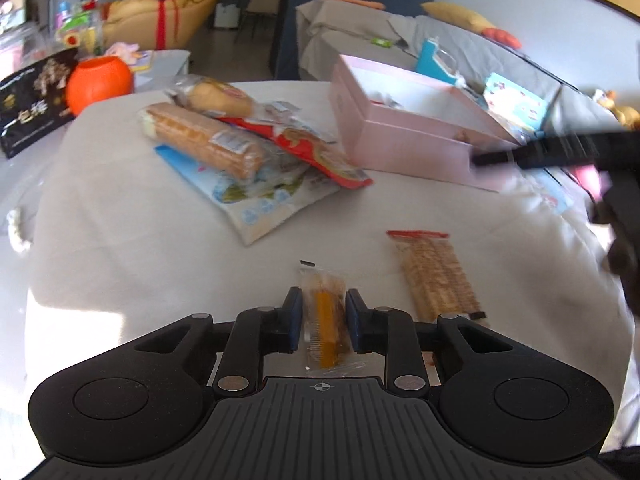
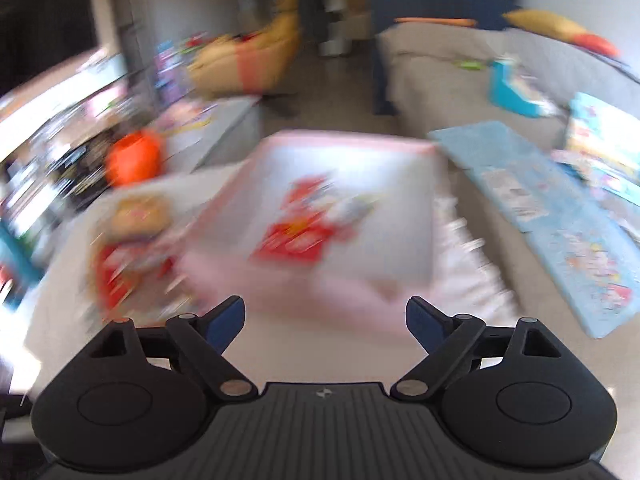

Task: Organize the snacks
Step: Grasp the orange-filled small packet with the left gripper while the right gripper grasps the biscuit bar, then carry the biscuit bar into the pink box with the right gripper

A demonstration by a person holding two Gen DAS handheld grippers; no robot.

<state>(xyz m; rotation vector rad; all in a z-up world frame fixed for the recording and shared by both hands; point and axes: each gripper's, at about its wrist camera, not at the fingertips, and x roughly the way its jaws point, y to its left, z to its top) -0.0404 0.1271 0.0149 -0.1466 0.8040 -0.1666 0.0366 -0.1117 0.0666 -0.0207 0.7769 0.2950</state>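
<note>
Snacks: one orange packet [image 1: 325, 320] clamped in my left claw [image 1: 323, 322], one cracker pack [image 1: 438, 276] right, four piled ahead on grey cloth [image 1: 120, 248]; right claw [image 2: 325, 320] apart

Blurred pink box [image 2: 340, 208] beyond gaping right tool [image 2: 325, 312]

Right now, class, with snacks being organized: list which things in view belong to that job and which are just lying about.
Belongs to the job:
- small orange snack packet, between the left gripper fingers
- cracker packet
- pile of snack bags
- pink box, open
- right gripper, open

Just lying about:
- orange pot
- black bag
- yellow cushion
</note>
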